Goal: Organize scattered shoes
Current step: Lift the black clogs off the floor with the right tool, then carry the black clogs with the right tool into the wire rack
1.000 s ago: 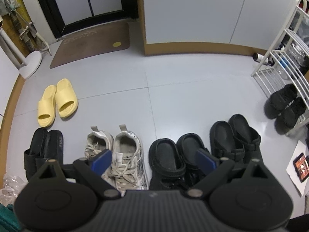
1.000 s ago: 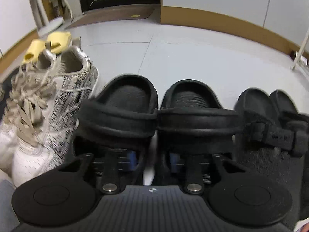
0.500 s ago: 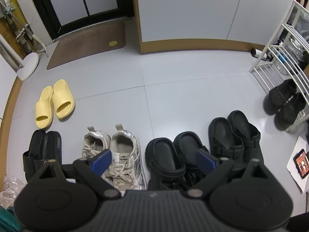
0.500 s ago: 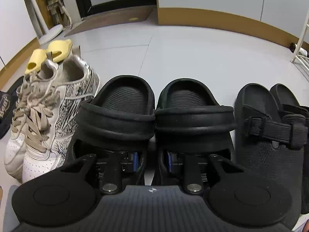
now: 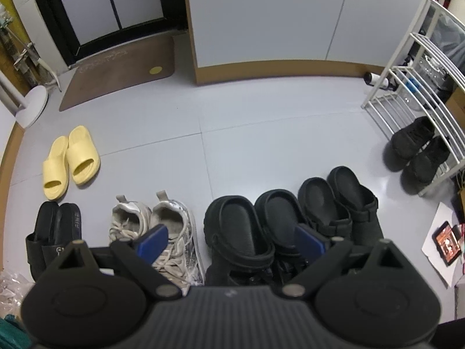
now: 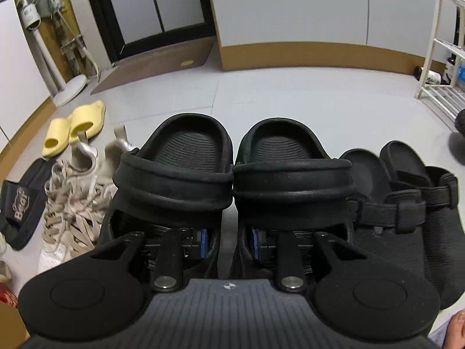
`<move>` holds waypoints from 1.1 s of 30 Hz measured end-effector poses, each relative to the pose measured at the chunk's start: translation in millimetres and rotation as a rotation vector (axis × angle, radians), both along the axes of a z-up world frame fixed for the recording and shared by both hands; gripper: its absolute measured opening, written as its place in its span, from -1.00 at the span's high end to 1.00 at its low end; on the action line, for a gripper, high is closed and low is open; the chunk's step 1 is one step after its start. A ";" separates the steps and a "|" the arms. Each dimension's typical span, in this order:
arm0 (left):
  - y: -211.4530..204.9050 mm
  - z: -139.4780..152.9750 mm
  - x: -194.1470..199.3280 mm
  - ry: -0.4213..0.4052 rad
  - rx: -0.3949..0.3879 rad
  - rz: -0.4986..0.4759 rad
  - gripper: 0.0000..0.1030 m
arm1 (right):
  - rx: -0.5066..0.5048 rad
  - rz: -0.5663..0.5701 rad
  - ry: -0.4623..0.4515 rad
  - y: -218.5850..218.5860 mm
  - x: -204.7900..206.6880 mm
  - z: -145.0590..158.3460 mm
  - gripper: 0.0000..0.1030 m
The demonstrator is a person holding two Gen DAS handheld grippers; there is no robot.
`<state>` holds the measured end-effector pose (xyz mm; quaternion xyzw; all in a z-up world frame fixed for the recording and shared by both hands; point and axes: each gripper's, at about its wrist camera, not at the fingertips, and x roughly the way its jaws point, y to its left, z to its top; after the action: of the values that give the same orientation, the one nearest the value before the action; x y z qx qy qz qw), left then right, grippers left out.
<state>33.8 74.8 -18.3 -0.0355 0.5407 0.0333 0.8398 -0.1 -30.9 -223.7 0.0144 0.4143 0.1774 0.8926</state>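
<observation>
the right claw (image 6: pixel 229 240) is pinching the black clogs (image 6: pixel 232 174) together by their inner walls; the left claw (image 5: pixel 231 240) is hanging open above. ahead-left, the yellow slides (image 5: pixel 71 161) are sitting apart from the row.

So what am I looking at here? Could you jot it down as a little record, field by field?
place: grey tiled floor by a doormat
front row: black slides, pale sneakers, black clogs, black strapped clogs
set apart: yellow slides; black sneakers at a white rack
right gripper: fingers inside the two black clogs, pinching their inner walls together
left gripper: open, above the row, holding nothing
</observation>
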 end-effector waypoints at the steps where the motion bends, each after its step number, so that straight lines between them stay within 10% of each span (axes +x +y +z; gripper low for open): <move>1: -0.2 0.7 -0.5 -0.002 -0.005 0.002 -0.84 | 0.000 -0.001 -0.004 -1.0 -0.3 2.9 0.42; 33: -35.1 44.5 -12.7 -0.153 -0.252 0.013 -0.87 | 0.063 -0.107 -0.133 -117.4 -0.6 192.5 0.43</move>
<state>21.2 39.7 26.2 -0.1467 0.4748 -0.0321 0.8672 -0.7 -148.3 -31.2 0.0526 0.3469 0.1431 0.9254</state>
